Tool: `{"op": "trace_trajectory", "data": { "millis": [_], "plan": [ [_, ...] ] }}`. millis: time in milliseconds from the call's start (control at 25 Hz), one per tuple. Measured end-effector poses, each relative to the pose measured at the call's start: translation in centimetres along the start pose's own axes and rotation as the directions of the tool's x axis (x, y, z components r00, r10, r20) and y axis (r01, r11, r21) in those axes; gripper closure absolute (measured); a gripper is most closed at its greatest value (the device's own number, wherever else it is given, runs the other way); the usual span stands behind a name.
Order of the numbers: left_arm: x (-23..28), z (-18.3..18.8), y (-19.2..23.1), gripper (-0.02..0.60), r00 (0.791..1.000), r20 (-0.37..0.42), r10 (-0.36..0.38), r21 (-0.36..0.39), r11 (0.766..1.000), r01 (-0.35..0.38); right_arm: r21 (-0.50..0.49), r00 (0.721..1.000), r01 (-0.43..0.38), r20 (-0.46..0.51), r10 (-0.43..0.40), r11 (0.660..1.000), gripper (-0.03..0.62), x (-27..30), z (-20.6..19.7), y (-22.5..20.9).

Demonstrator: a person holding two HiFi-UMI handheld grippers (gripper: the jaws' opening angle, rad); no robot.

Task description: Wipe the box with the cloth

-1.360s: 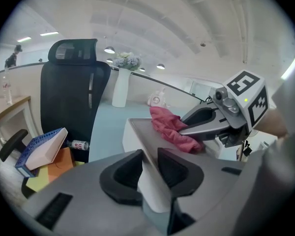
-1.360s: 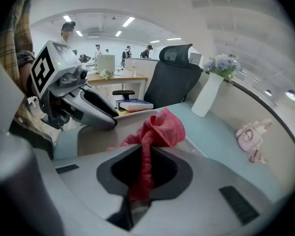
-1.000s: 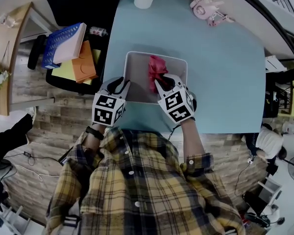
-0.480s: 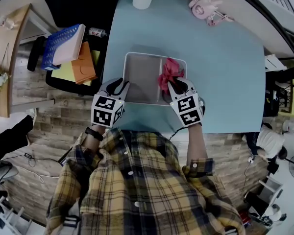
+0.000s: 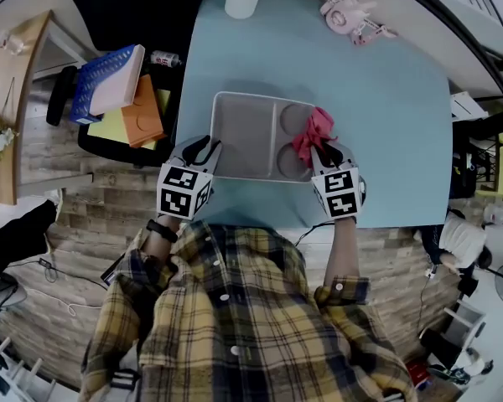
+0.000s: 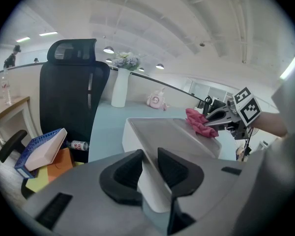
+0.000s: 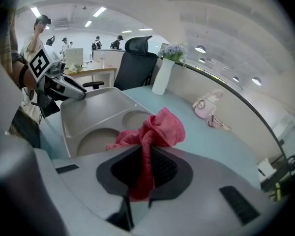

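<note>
Right hand-held gripper partly behind cloth

Pink cloth pinched in the right gripper
Lower centre, the jaws clamp the bunched cloth above the grey box's round wells; at upper left, the left gripper meets its rim.

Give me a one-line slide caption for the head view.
Left gripper clamps the box's near rim; right gripper holds the pink cloth at its right end.

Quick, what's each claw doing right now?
Left claw: closed on the edge of the box.
Right claw: closed on the cloth.
</note>
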State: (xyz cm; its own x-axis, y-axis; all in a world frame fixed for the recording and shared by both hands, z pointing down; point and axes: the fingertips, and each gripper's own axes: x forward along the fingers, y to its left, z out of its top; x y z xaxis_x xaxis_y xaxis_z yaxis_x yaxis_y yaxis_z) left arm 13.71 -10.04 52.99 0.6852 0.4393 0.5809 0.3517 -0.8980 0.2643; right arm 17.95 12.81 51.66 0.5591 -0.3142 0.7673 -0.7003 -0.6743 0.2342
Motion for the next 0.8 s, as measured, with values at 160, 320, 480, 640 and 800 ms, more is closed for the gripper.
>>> {"op": "trace_trajectory", "data": {
  "millis": [160, 320, 480, 640, 800],
  "plan": [
    [-0.1, -0.1, 0.0, 0.485, 1.0, 0.005, 0.0, -0.004, 1.0, 0.0, 0.0, 0.998, 0.041, -0.04, -0.041, 0.999, 0.545, -0.8, -1.1, -1.0],
    [-0.1, 0.0, 0.1, 0.485, 1.0, 0.008, -0.001, -0.006, 1.0, 0.001, 0.028, 0.998, 0.062, -0.016, -0.061, 0.998, 0.545, -2.3, -1.1, -1.9],
    [-0.1, 0.0, 0.0, 0.485, 1.0, 0.011, 0.001, -0.006, 1.0, -0.001, 0.072, 0.997, 0.057, 0.053, -0.061, 0.996, 0.545, -4.1, 0.0, -2.1],
    [-0.2, 0.0, -0.2, 0.485, 1.0, 0.016, 0.001, -0.007, 1.0, -0.001, 0.079, 0.99, 0.001, 0.141, -0.012, 0.997, 0.545, -5.4, 2.5, -0.3],
    [-0.1, 0.1, -0.1, 0.485, 1.0, 0.016, 0.004, -0.01, 1.0, -0.004, 0.069, 0.966, -0.107, 0.241, 0.087, 0.992, 0.545, -5.8, 6.2, 3.2]
  ]
}}
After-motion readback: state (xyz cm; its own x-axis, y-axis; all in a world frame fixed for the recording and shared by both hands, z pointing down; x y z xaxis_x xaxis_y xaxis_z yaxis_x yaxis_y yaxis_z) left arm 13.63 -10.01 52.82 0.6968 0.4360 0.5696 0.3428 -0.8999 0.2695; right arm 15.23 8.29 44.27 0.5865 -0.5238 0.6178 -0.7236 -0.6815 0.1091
